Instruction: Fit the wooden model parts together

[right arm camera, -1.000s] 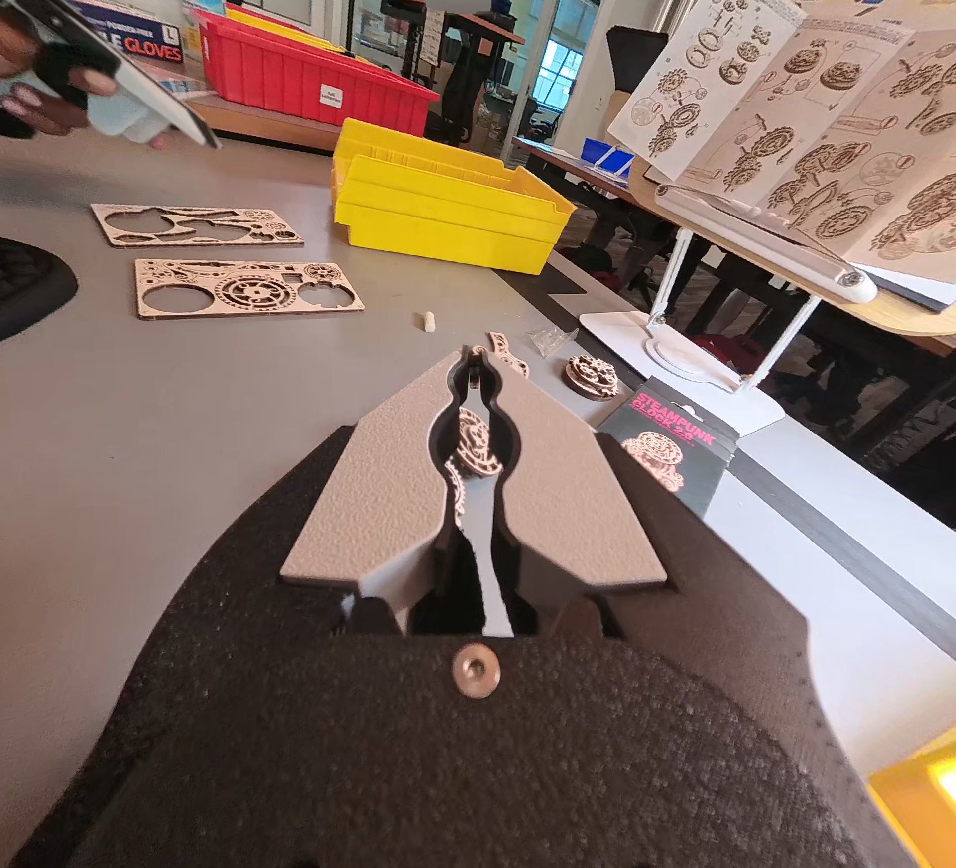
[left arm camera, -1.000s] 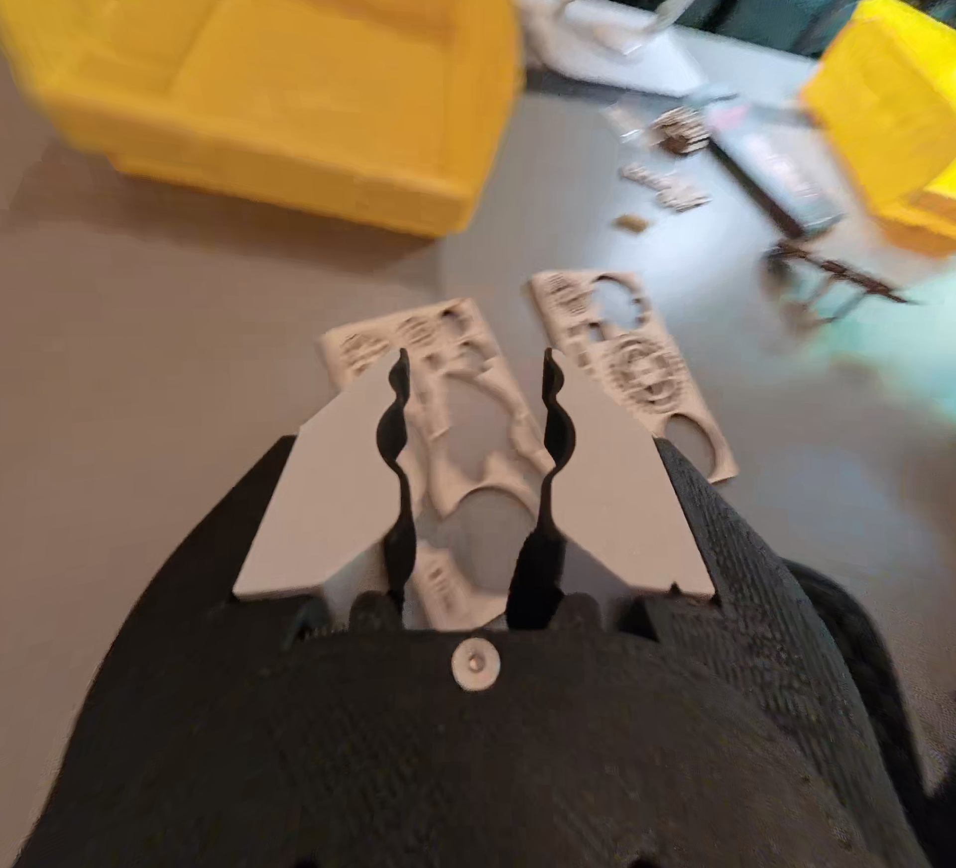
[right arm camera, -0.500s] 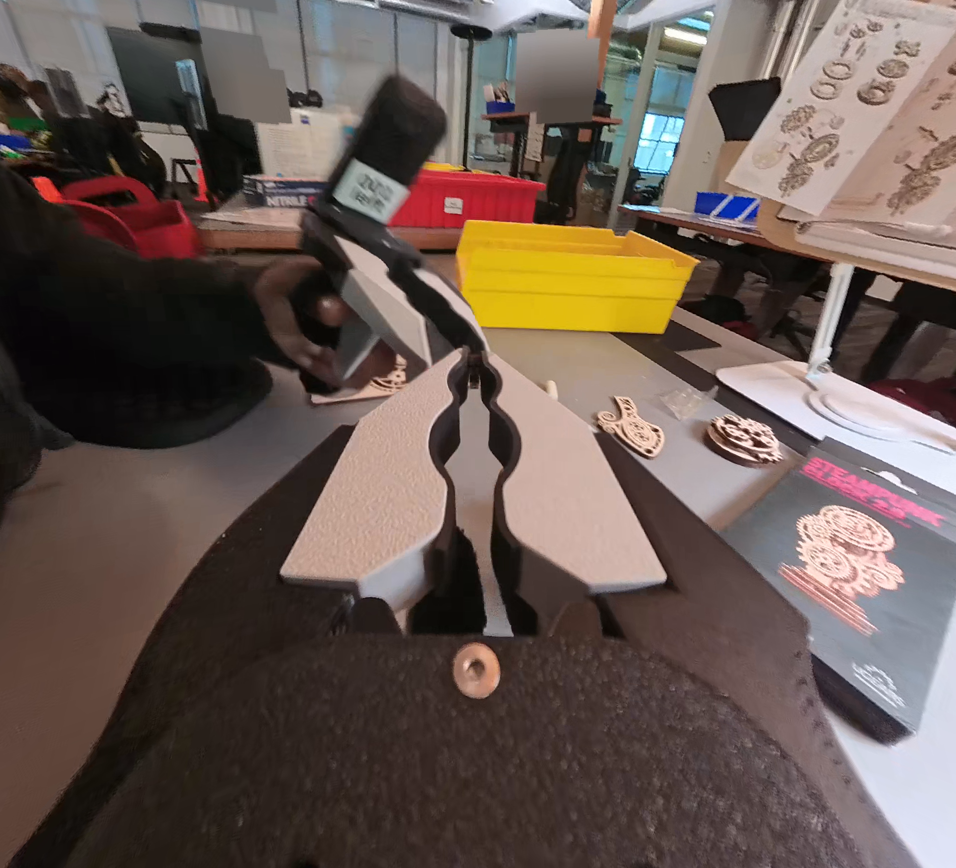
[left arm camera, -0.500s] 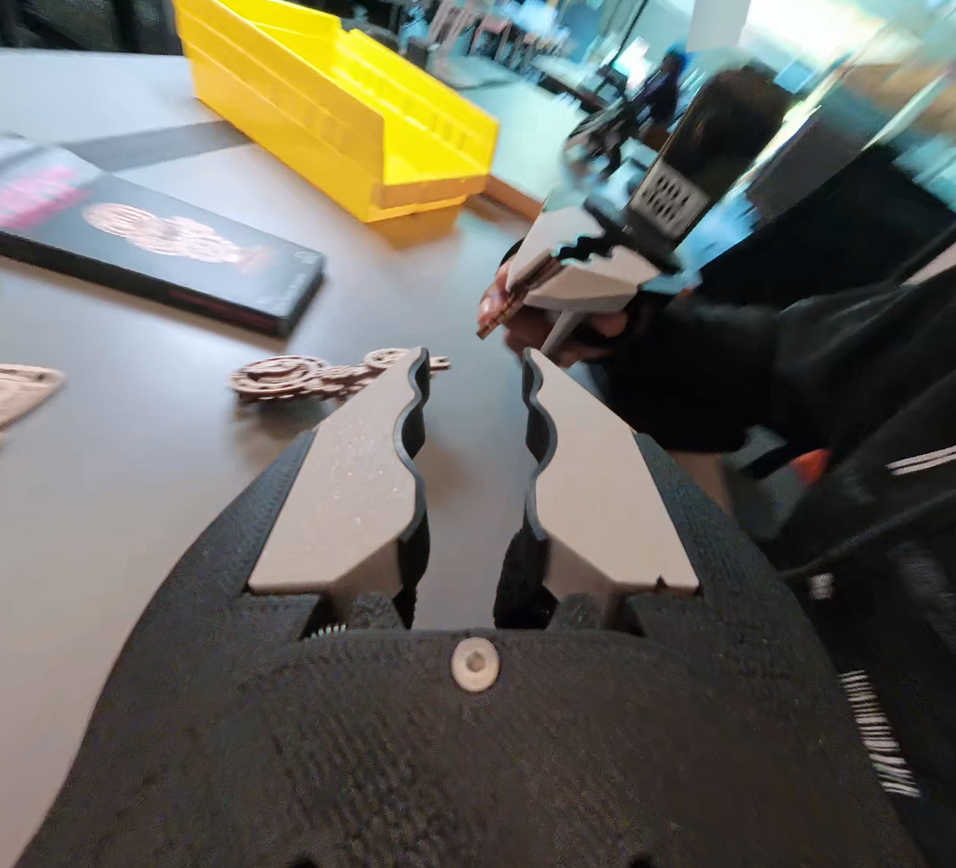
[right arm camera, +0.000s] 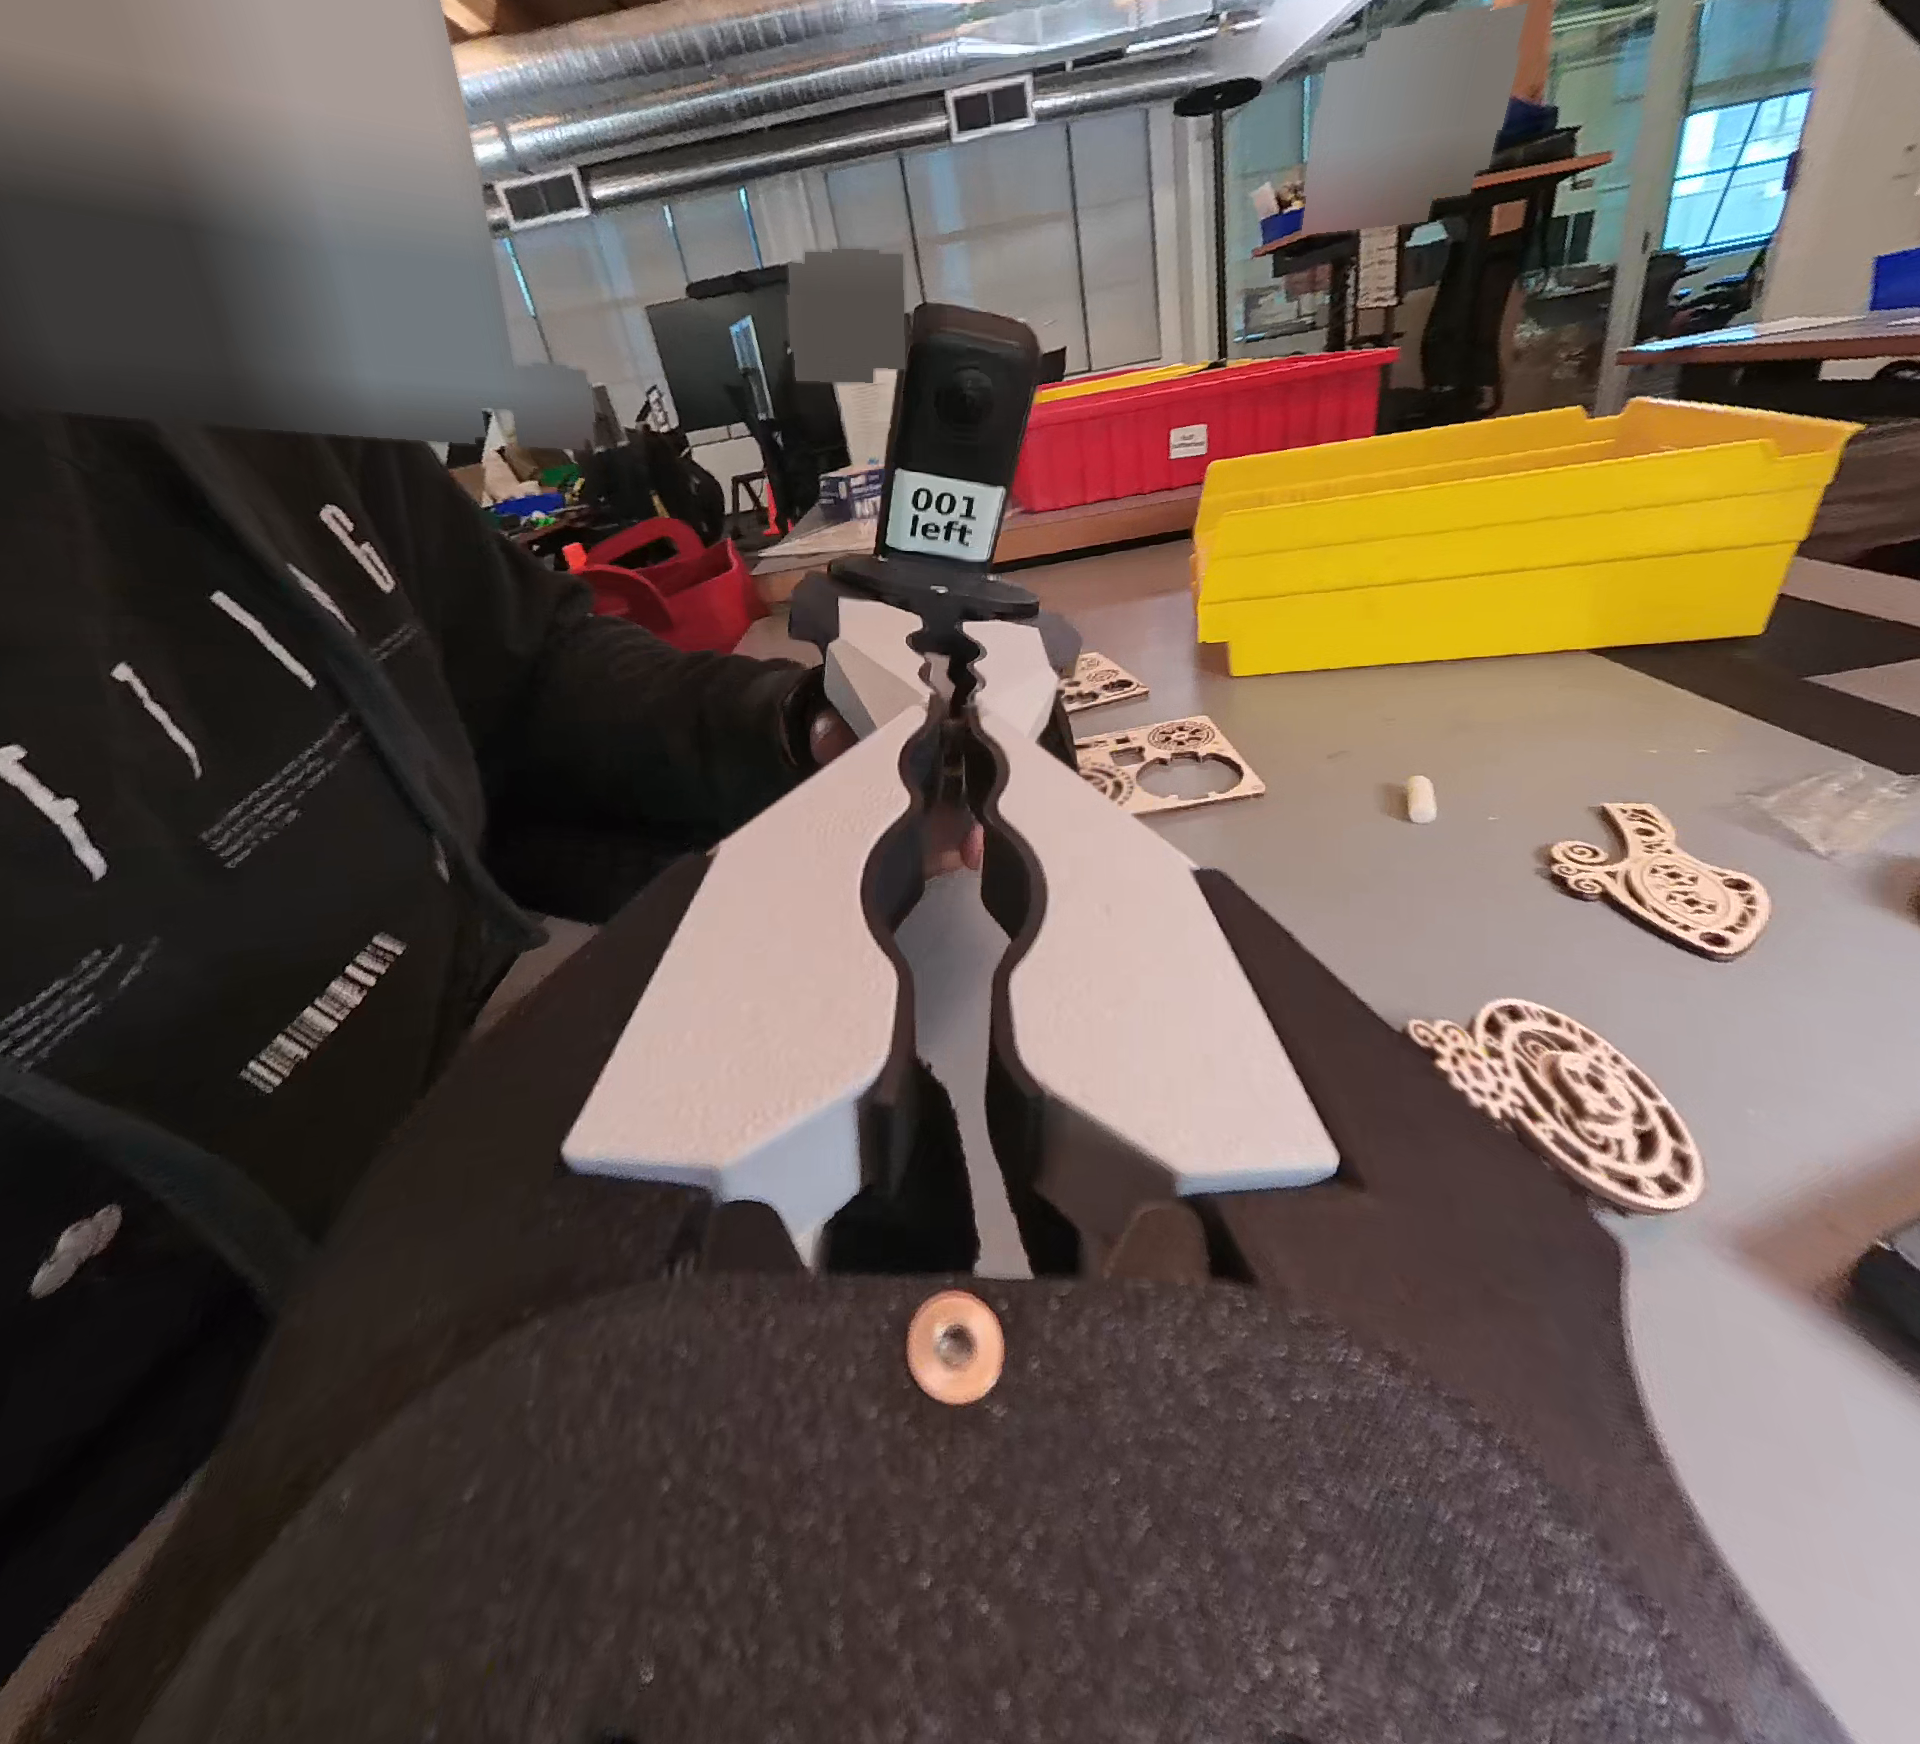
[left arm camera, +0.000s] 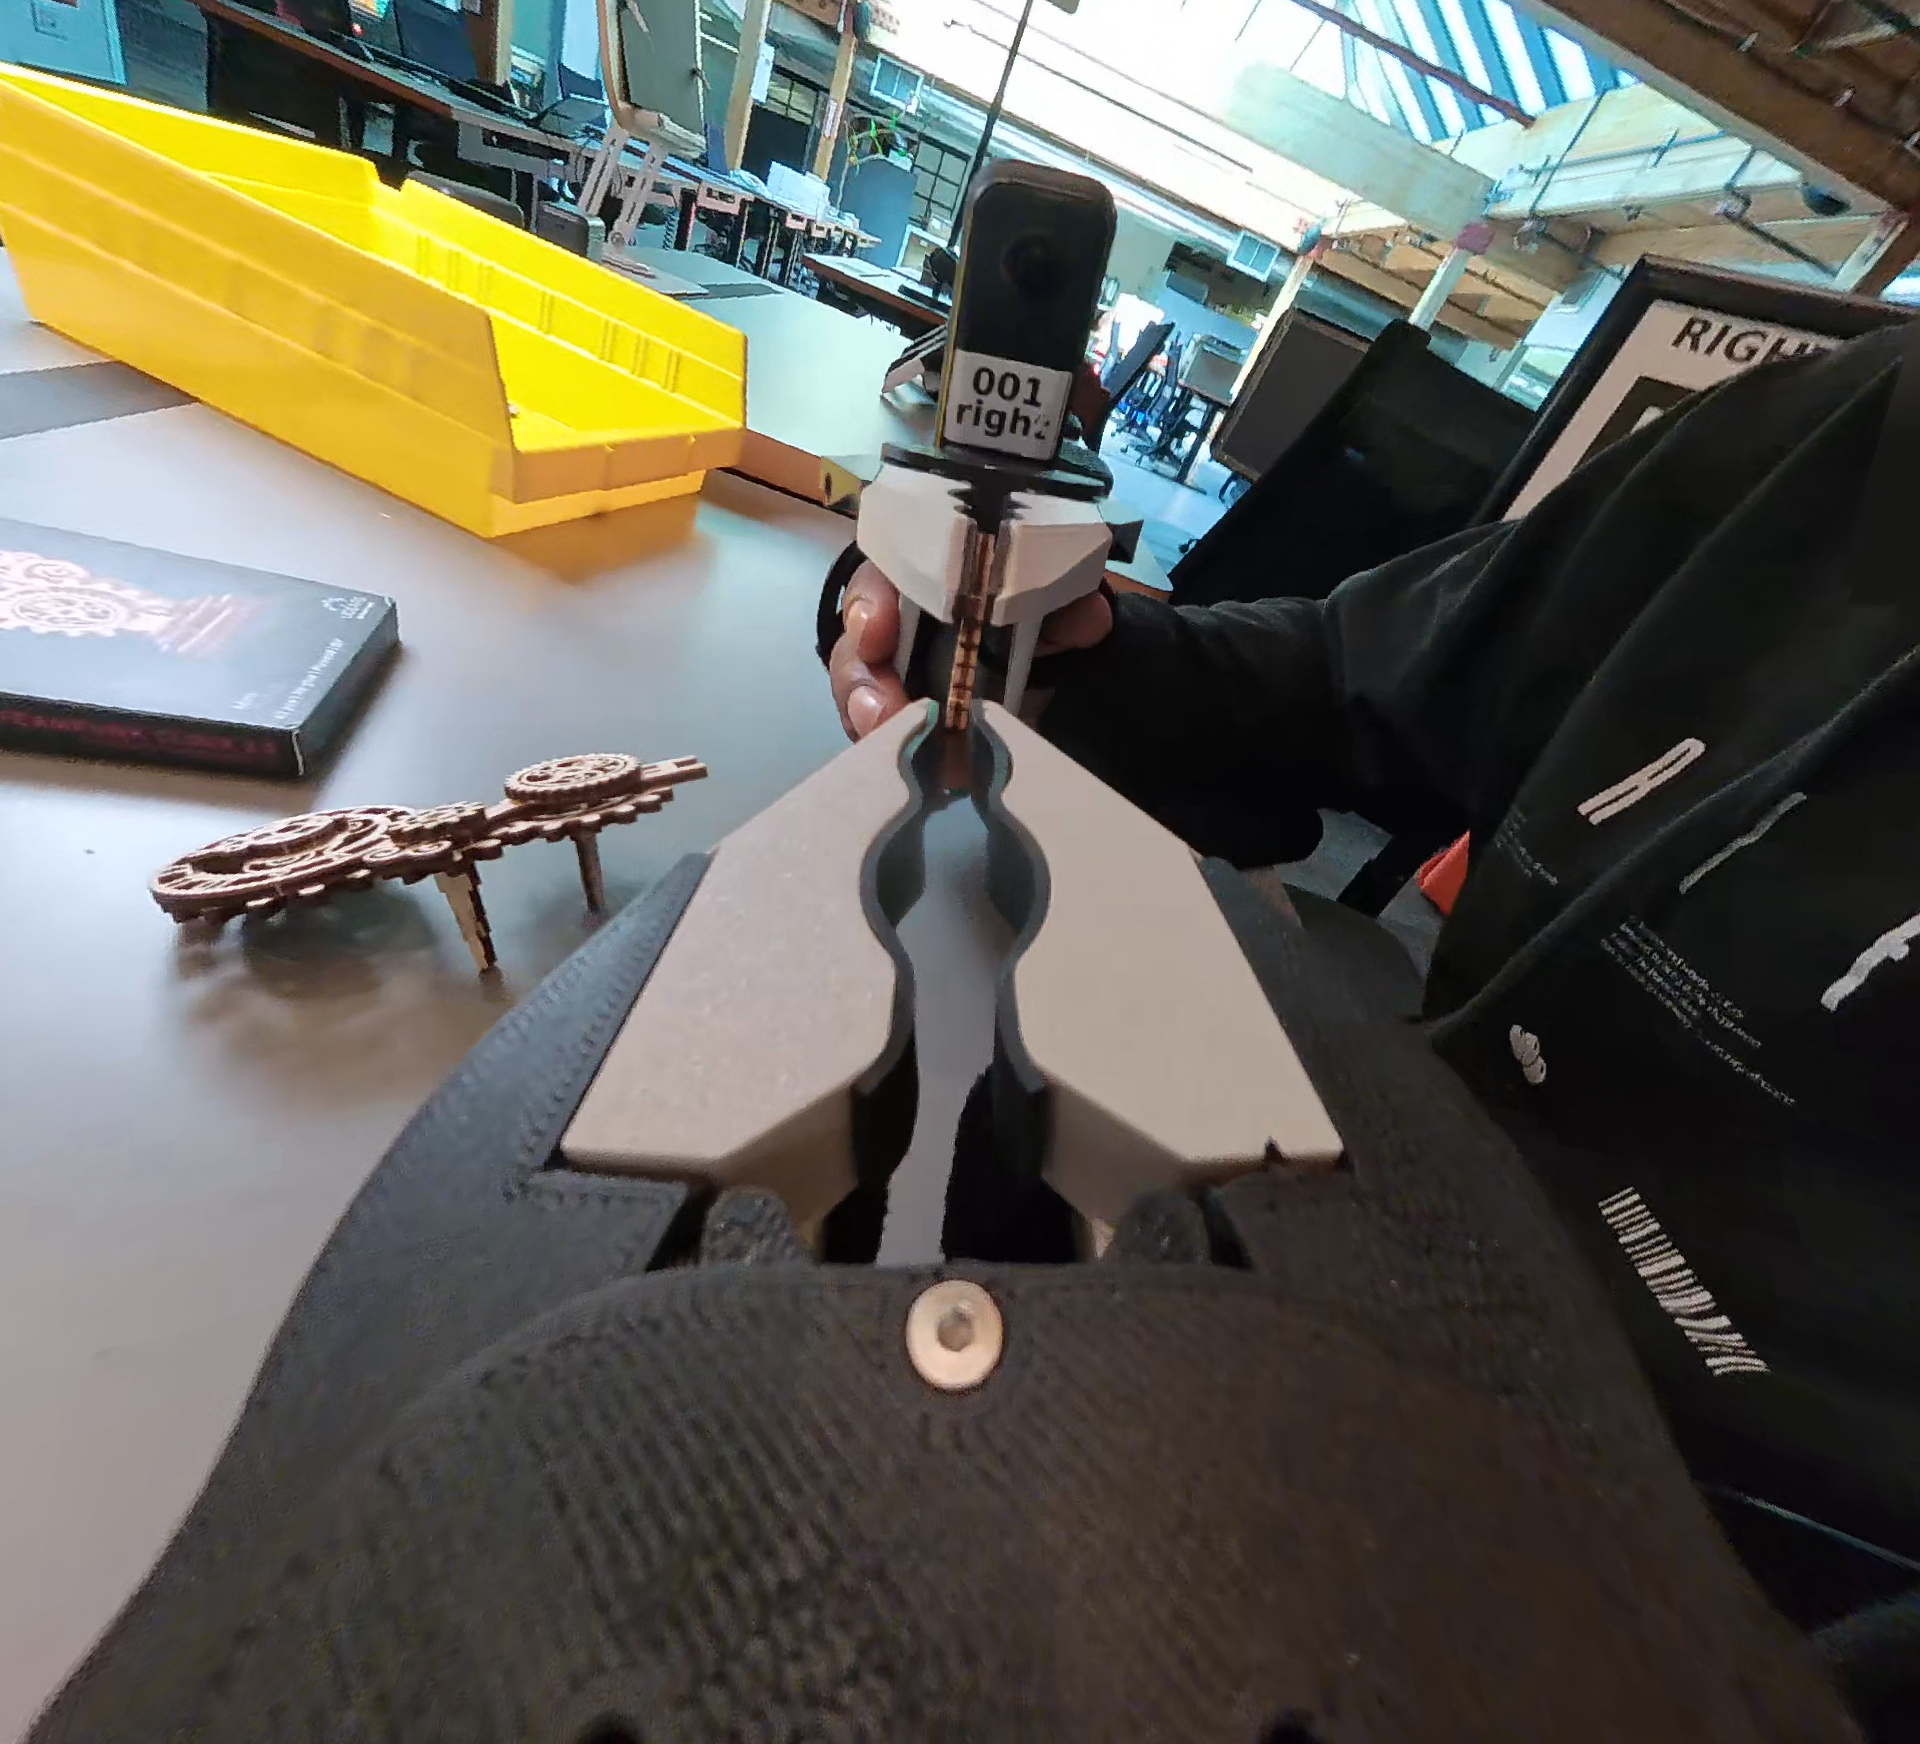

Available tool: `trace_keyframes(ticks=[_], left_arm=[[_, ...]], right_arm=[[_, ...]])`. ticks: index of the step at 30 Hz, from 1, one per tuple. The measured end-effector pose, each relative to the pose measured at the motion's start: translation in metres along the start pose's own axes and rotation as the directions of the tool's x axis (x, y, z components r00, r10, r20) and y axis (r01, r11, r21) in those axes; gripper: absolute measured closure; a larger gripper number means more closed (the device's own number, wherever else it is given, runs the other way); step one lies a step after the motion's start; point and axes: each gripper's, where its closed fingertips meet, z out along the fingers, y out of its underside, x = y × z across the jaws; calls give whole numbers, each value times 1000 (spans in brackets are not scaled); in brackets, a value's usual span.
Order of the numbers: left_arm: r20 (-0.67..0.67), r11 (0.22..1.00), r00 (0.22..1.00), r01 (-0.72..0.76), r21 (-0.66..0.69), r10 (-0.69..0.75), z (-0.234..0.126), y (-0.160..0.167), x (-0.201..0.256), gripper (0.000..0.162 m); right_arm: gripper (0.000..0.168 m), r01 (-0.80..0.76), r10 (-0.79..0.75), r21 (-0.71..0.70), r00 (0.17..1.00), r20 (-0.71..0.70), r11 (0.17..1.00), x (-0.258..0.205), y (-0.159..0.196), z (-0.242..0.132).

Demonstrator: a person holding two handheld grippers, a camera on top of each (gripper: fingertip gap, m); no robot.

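Facing each other tip to tip above the near edge of the table [left arm camera: 623, 655], the two grippers both have hold of one thin wooden part [left arm camera: 964, 655]. The right gripper [right arm camera: 951, 738] is pinched down tight on that strip, jaws closed on it edge-on, and in the left wrist view you can see the piece sticking out of its grey fingers [left arm camera: 914, 541] like a little notched stick. The left gripper [left arm camera: 951, 738] is nearly closed too, tips just meeting around the free end of the same piece, though the wavy gap farther back stays open. A hand [left arm camera: 868, 645] in a dark sleeve wraps the far handle. Off toward the left side of the table sits a dark geared assembly [left arm camera: 416, 837] propped up on small wooden legs, with a black box [left arm camera: 187, 655] beyond it and a yellow bin [left arm camera: 364, 323] toward the far edge. From the right wrist view, a round gear disc [right arm camera: 1569, 1102] lies just beside the gripper body, a curly flat piece [right arm camera: 1662, 884] a bit farther out, a small white peg [right arm camera: 1419, 799] past that, and punched-out wooden sheets [right arm camera: 1174, 764] lie behind the fingers. Stacked yellow bins [right arm camera: 1507, 541] and a red bin [right arm camera: 1195, 427] sit toward the far edge.
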Motion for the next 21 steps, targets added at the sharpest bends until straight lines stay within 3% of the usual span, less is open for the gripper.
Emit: trace_keyframes(ticks=[11,15,21], left_arm=[[27,965,978,-202,-165,209,-10,22,-4,160],[19,964,979,-196,-182,203,-11,27,-7,160],[16,969,984,-169,-182,175,-11,29,-11,160]], right_arm=[[166,124,-122,-215,992,23,969,-1,31,-4],[158,143,-143,-252,990,19,957,0,38,-3],[166,177,-182,-278,983,8,944,2,43,-3]])
